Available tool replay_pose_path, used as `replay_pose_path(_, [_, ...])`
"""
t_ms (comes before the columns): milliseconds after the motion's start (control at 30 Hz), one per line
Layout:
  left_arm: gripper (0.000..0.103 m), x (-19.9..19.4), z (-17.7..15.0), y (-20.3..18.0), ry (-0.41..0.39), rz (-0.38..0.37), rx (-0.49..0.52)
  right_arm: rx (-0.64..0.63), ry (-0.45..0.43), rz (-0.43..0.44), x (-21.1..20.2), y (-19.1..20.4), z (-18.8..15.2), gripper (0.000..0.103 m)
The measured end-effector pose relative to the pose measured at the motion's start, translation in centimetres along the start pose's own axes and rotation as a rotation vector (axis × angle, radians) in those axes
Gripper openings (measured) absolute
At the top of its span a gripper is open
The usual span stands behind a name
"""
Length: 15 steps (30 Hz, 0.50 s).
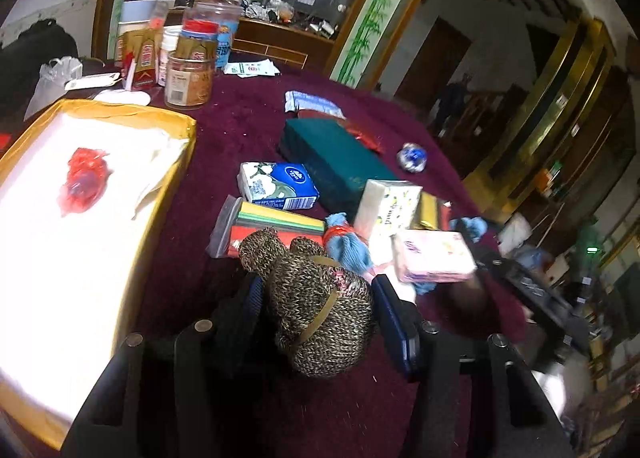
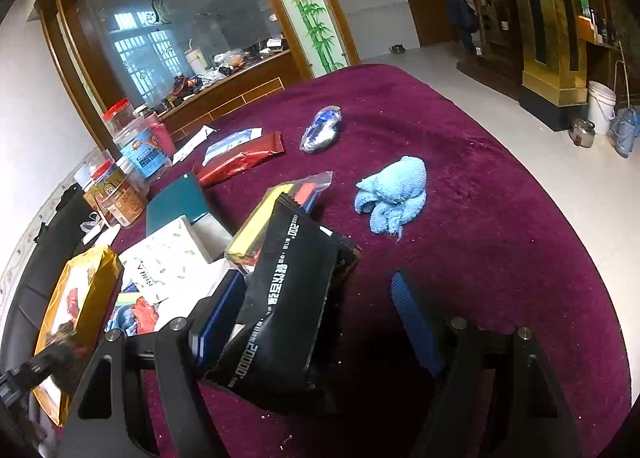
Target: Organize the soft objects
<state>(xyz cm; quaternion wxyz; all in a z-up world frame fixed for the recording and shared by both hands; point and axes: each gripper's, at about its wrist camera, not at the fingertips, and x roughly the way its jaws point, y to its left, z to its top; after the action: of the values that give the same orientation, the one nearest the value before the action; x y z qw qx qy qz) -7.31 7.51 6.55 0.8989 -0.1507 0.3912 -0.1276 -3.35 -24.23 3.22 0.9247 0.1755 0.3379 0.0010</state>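
Observation:
In the left wrist view my left gripper is shut on a brown knitted bundle tied with a band, held above the maroon tablecloth. To its left lies a yellow-rimmed box with a white lining and a red soft thing in it. A blue cloth bundle tied in red lies just ahead. In the right wrist view my right gripper stands wide open; a black packet leans against its left finger. A light blue towel lies ahead on the cloth.
Tissue packs, a pink pack, a dark green box and a bag of coloured sheets crowd the table's middle. Jars stand at the back left. A foil-wrapped ball and a red pouch lie further off.

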Motion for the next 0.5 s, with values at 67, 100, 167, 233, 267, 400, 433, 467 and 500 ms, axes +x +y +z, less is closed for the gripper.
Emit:
replay_pose_path(67, [0.059,-1.2,-0.4,0.3,-0.009,-0.013,-0.016,0.009,0.001,-0.004,0.0,-0.2,0.0,0.075])
replay_pose_path(100, [0.059,-1.7,-0.6,0.5,-0.011,-0.016,-0.019,0.012,0.002,-0.006,0.1,-0.3,0.0,0.075])
replay_pose_path(167, [0.059,-2.8,-1.1,0.9,-0.017,-0.020,-0.021,0.014,0.001,-0.015,0.1,-0.4,0.1,0.075])
replay_pose_path(233, [0.059,-3.5,-1.4,1.2,-0.023,-0.021,-0.024,0.019,-0.009,-0.022,-0.2,-0.5,0.1,0.075])
replay_pose_path(267, [0.059,-3.8,-1.7,1.3,-0.025,-0.021,-0.027,0.022,-0.015,-0.023,-0.3,-0.6,0.1,0.075])
replay_pose_path(400, [0.059,-4.4,-2.4,1.7,-0.019,-0.044,-0.042,0.066,-0.042,-0.009,-1.4,-1.6,0.7,0.075])
replay_pose_path(433, [0.059,-4.8,-2.6,1.8,-0.021,-0.051,-0.041,0.068,-0.045,-0.005,-1.9,-1.9,0.9,0.075])
replay_pose_path(467, [0.059,-5.0,-2.7,1.9,-0.024,-0.054,-0.038,0.063,-0.047,-0.006,-2.4,-2.1,1.1,0.075])
replay_pose_path(500, [0.059,-5.4,-2.8,2.0,-0.030,-0.059,-0.035,0.056,-0.044,-0.011,-2.8,-2.3,1.4,0.075])
